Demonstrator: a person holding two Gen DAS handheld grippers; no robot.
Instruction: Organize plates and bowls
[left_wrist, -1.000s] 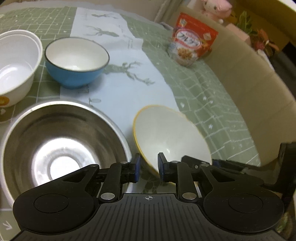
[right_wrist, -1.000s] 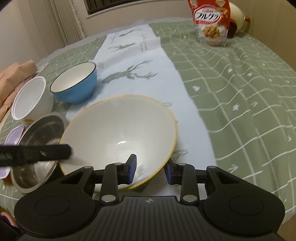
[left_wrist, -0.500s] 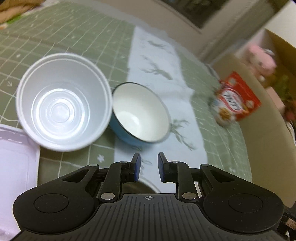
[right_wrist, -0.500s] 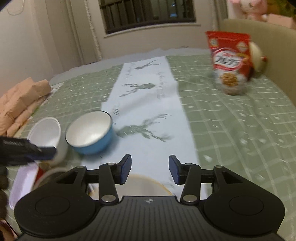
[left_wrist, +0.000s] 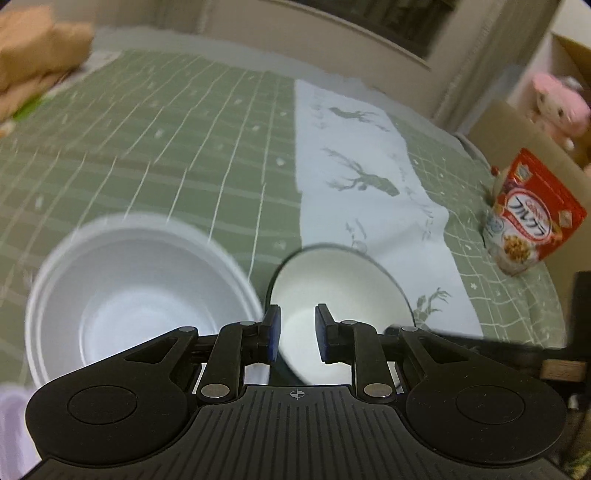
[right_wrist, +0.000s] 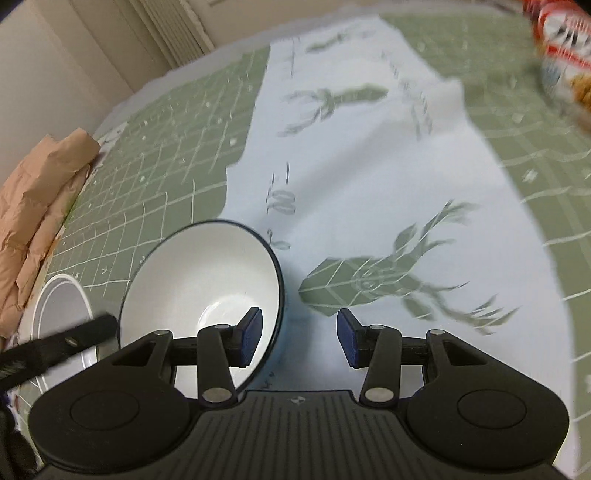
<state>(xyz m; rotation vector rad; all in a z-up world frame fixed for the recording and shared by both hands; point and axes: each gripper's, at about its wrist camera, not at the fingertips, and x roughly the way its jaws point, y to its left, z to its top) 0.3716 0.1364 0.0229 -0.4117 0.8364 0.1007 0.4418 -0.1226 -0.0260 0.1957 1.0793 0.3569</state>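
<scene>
A blue bowl (left_wrist: 343, 291) with a white inside stands on the pale runner, next to a white plastic bowl (left_wrist: 122, 295) on its left. My left gripper (left_wrist: 297, 325) hovers over the blue bowl's near left rim. Its jaws are a narrow gap apart with nothing pinched. My right gripper (right_wrist: 299, 332) is open and straddles the right wall of the blue bowl (right_wrist: 199, 288): one pad is inside, the other outside, and neither touches. The white plastic bowl (right_wrist: 59, 310) is partly hidden behind the left gripper's dark finger (right_wrist: 62, 347).
A red cereal bag (left_wrist: 532, 225) stands at the far right of the green checked tablecloth (left_wrist: 166, 147). Crumpled brown paper bags (right_wrist: 33, 206) lie along the left edge. A pink plush toy (left_wrist: 557, 107) sits beyond the table. A lilac item (left_wrist: 11, 424) shows at the lower left.
My right gripper let go of the yellow-rimmed bowl, opened and swung over to the blue bowl. The left gripper left the steel bowl for the blue and white bowls. Those two bowls are out of view.
</scene>
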